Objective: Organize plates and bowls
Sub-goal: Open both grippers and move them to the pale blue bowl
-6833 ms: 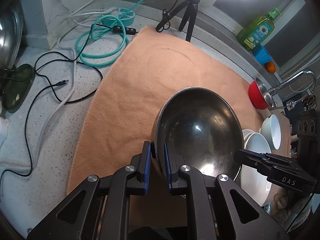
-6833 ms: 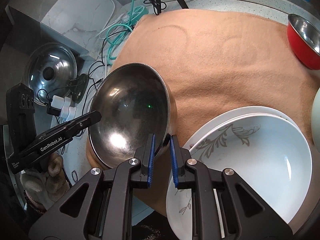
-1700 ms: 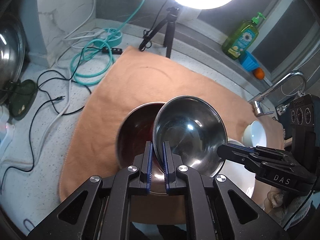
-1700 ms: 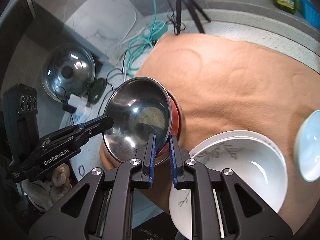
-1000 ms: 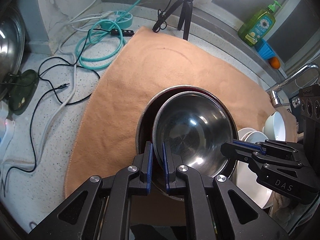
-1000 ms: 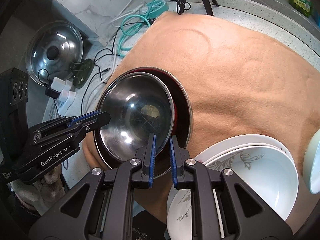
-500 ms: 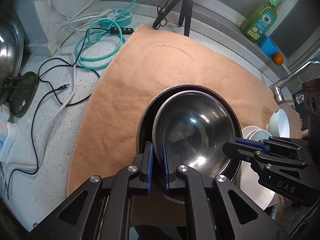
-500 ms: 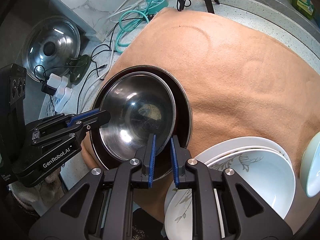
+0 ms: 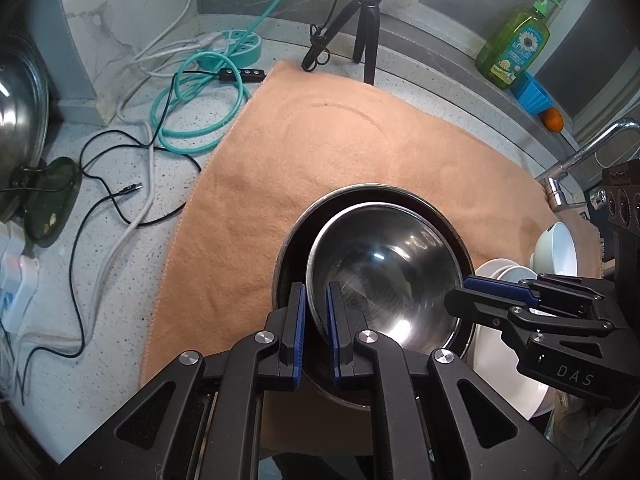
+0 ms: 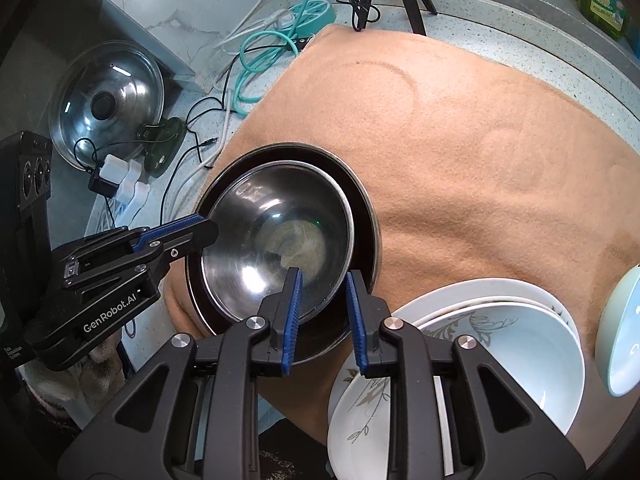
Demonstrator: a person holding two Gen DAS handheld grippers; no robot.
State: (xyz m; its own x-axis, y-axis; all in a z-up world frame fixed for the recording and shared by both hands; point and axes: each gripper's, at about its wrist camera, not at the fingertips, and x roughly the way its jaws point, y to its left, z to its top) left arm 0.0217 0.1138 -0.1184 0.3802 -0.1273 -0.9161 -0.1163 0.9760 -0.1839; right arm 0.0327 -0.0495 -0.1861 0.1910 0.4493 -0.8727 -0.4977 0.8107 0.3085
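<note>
Inner bowl [image 9: 384, 276]: polished steel, mirror-bright, faint circular scuffs.
Outer bowl [image 9: 288, 256]: steel rim, dark glossy inside.
Mat [image 9: 320, 152]: peach cloth, matt and fuzzy, marked with pressed rings.
Counter [image 9: 120, 264]: speckled stone, smooth.
Plates [image 10: 516, 344]: white glazed ceramic, glossy.
Gripper pads [image 10: 292, 312]: blue ribbed rubber on matt black plastic.
Pot lid [image 10: 108, 100]: shiny metal.

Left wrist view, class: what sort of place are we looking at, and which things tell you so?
Most likely a home kitchen counter beside a sink. Clues: the tap at the right edge, the green dish soap bottle on the ledge behind, and nested steel bowls next to stacked white plates.
</note>
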